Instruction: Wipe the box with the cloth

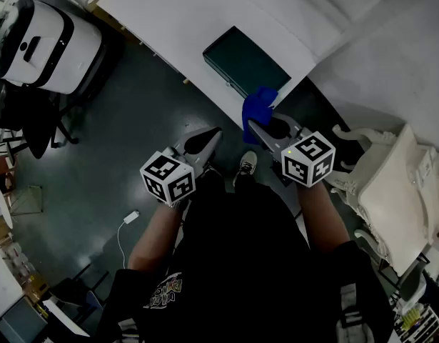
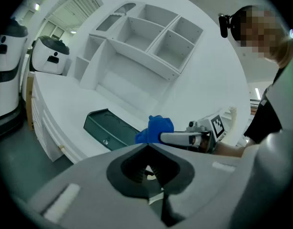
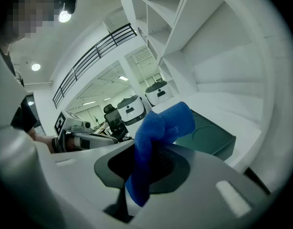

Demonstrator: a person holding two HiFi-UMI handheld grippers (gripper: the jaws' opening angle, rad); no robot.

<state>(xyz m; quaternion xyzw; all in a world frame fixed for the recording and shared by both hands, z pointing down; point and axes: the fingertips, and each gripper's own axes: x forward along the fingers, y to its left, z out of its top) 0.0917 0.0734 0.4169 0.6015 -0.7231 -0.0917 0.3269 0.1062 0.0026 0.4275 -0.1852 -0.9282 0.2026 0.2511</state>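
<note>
A dark green flat box point(image 1: 245, 60) lies near the front edge of the white table point(image 1: 176, 20); it also shows in the left gripper view point(image 2: 108, 130) and the right gripper view point(image 3: 208, 137). My right gripper point(image 1: 256, 126) is shut on a blue cloth point(image 1: 258, 107), whose bunched end sticks out past the jaws point(image 3: 160, 128) just short of the box. The blue cloth point(image 2: 156, 129) hangs beside the box's near corner. My left gripper point(image 1: 213, 136) is shut with nothing in it, held over the floor left of the right one.
A white shelf unit point(image 2: 146, 37) stands at the back of the table. White robot bodies point(image 1: 44, 41) and a chair stand on the dark floor at left. An ornate white chair point(image 1: 390, 184) is at right. A white charger and cable point(image 1: 130, 218) lie on the floor.
</note>
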